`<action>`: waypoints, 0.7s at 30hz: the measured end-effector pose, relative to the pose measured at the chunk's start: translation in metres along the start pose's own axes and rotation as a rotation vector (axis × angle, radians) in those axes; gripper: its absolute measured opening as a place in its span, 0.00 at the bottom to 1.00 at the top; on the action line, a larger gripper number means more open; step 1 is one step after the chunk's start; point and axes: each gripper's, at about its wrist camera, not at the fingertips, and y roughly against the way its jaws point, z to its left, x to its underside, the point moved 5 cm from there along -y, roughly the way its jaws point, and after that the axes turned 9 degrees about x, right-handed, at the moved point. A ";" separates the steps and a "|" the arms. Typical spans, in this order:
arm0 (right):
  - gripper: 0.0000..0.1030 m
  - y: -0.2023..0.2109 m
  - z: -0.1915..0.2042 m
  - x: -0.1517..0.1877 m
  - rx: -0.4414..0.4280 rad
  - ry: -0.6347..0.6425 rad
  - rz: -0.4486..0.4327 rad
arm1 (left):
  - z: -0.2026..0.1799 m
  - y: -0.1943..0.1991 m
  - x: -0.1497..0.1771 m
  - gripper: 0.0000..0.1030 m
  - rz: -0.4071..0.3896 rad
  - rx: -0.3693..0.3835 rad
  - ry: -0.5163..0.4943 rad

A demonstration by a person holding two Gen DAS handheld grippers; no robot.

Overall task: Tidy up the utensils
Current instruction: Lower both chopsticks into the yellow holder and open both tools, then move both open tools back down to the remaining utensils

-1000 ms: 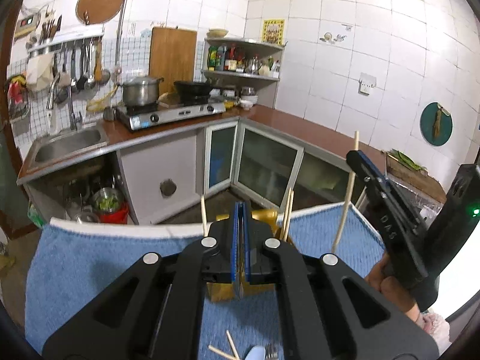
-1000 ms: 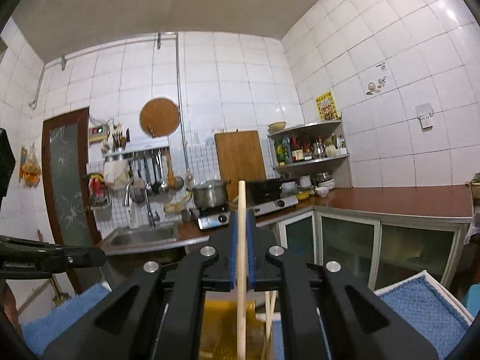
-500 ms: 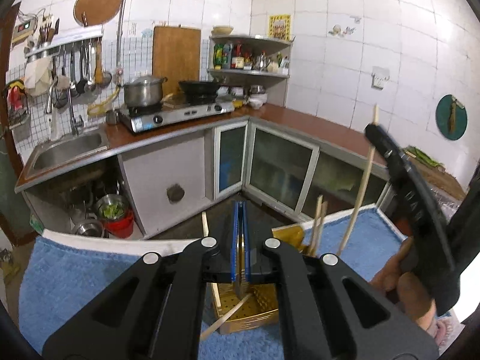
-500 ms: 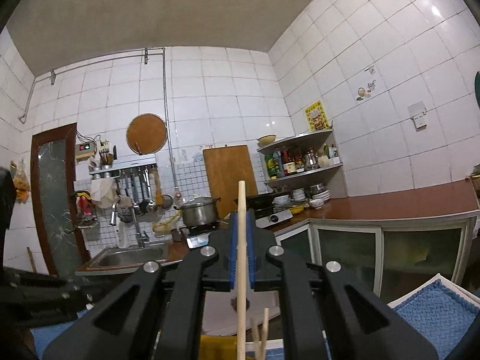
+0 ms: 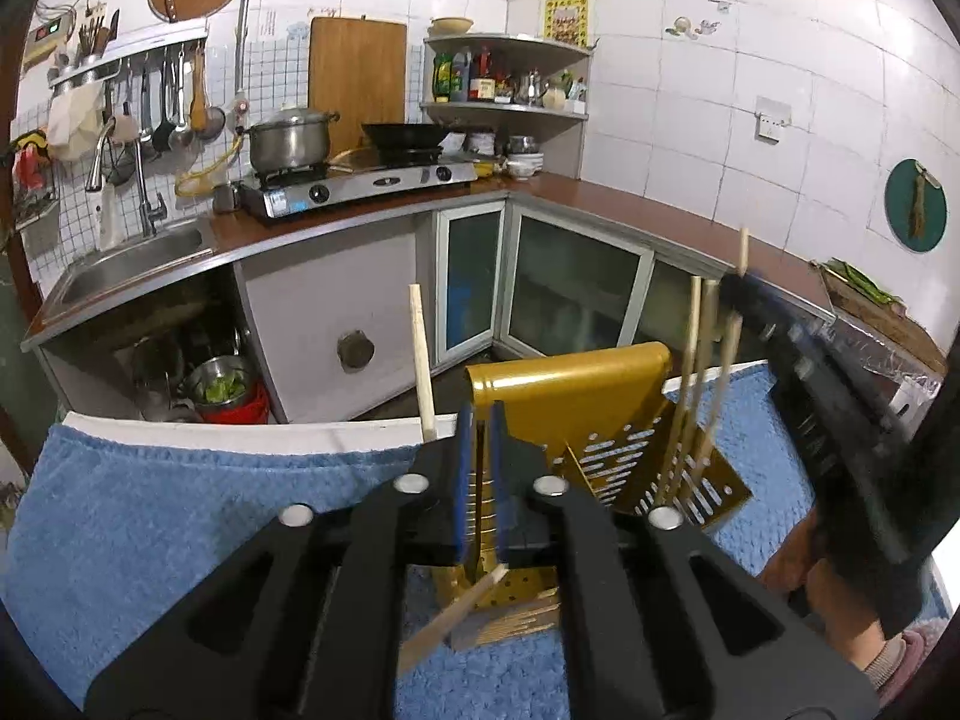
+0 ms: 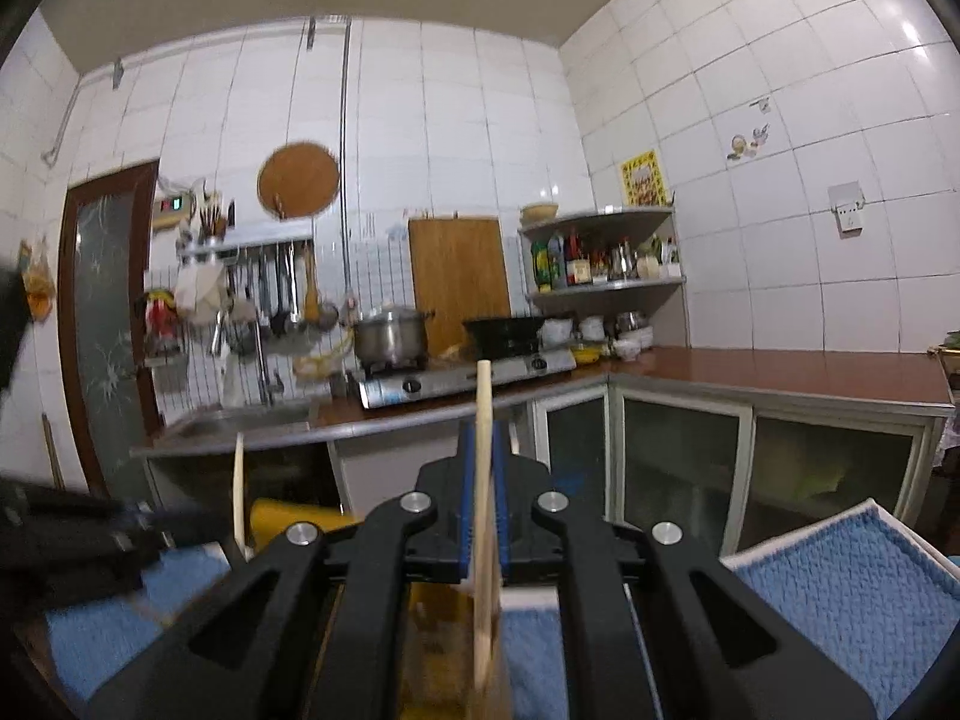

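Note:
A gold perforated utensil holder (image 5: 570, 396) stands on a blue towel (image 5: 180, 510). My left gripper (image 5: 480, 468) hangs just over its front compartment. Its jaws are opening, and only the holder's slots show between the pads. One wooden chopstick (image 5: 420, 354) rises just left of the left gripper, and another (image 5: 456, 618) leans out below it. Several chopsticks (image 5: 696, 390) stand in the right compartment. My right gripper (image 6: 483, 480) is shut on an upright chopstick (image 6: 483, 420) above the blurred holder (image 6: 288, 522). The same gripper (image 5: 741, 285) shows at the right of the left wrist view.
A person's hand (image 5: 840, 618) holds the right gripper near the towel's right edge. Beyond the table, a kitchen counter (image 5: 600, 192) carries a stove (image 5: 360, 186), a pot and a sink (image 5: 132, 258). The left gripper (image 6: 90, 540) is a blur at the left.
Both grippers have come down toward the gold holder. The left jaws have parted from shut. The right gripper still grips its chopstick.

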 end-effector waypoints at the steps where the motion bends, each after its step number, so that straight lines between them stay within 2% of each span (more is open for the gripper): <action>1: 0.06 0.002 0.000 0.004 -0.001 0.009 0.020 | 0.000 0.007 0.000 0.41 -0.005 0.021 0.014; 2: 0.06 0.002 0.000 0.006 -0.001 0.014 0.033 | -0.001 0.013 -0.001 0.71 -0.021 0.029 0.025; 3: 0.07 0.003 0.000 0.008 -0.002 0.019 0.047 | -0.001 0.023 -0.002 0.80 -0.059 0.027 0.031; 6: 0.11 0.007 -0.003 0.010 -0.003 0.025 0.094 | -0.005 0.043 -0.005 0.84 -0.098 0.018 0.002; 8: 0.45 0.015 -0.006 0.009 0.012 0.026 0.109 | -0.008 0.056 -0.006 0.85 -0.099 0.020 -0.010; 11: 0.48 0.029 -0.009 0.007 0.014 0.033 0.115 | -0.007 0.079 -0.006 0.95 -0.119 0.000 -0.020; 12: 0.49 0.034 -0.009 0.006 0.018 0.035 0.123 | -0.006 0.087 -0.005 0.95 -0.130 -0.010 -0.024; 14: 0.63 0.048 -0.012 0.004 0.027 0.038 0.146 | -0.001 0.104 0.000 0.95 -0.142 -0.048 -0.030; 17: 0.76 0.067 -0.012 0.006 0.026 0.045 0.182 | 0.010 0.121 0.012 0.95 -0.135 -0.092 -0.021; 21: 0.82 0.090 -0.008 0.025 0.045 0.072 0.266 | 0.024 0.135 0.038 0.95 -0.114 -0.131 0.002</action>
